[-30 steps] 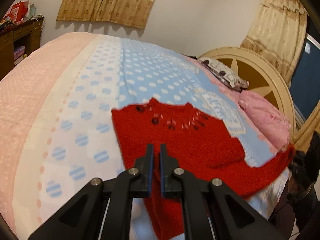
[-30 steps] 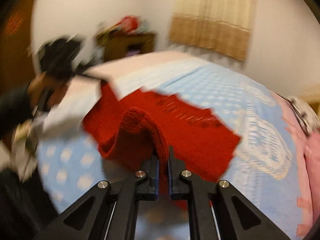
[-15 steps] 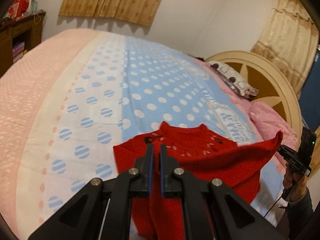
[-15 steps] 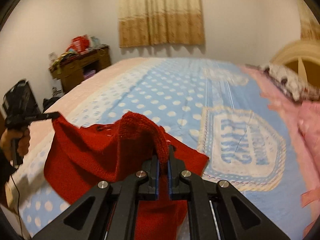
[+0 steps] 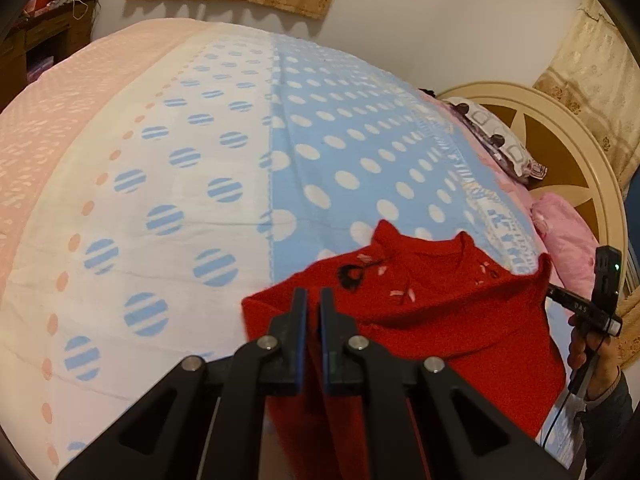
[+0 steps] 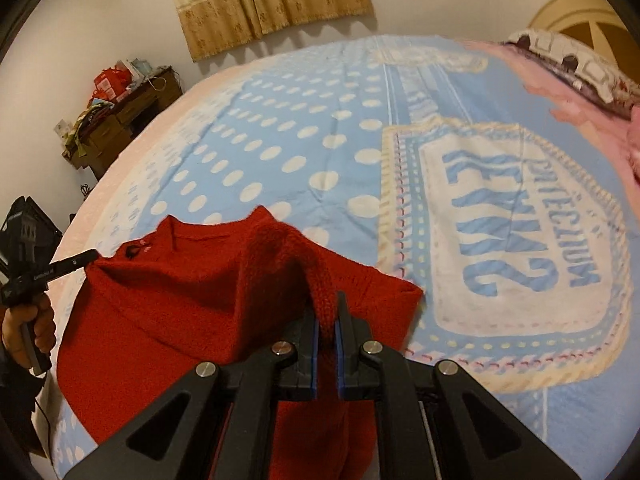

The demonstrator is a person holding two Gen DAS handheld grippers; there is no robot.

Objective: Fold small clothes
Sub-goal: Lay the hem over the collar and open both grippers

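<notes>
**Red sweater held at both shoulders, ready to be laid flat**

The red knitted sweater with the small embroidered neckline [image 5: 420, 320] hangs between the two hand-held grippers over the near edge of the bed with its blue, white and pink polka-dot cover [image 5: 224, 152]. Its collar and upper chest rest on the cover; the lower body drops out of sight below the bed's edge.

The left hand-held gripper [image 5: 313, 300] is clamped together on the sweater's edge at one shoulder, the knit pinched between its blue-lined jaws. The right hand-held gripper [image 6: 327, 312] is likewise closed on a bunched ridge of the knit at the other shoulder, which rises in a hump above the jaws.

By my reading, the step in hand is spreading: the garment is being carried onto the bed so it can lie flat before any fold. The next move calls for keeping both grips firm, drawing the shoulders apart to take out the slack, and bringing the hem up onto the cover without creases.
</notes>
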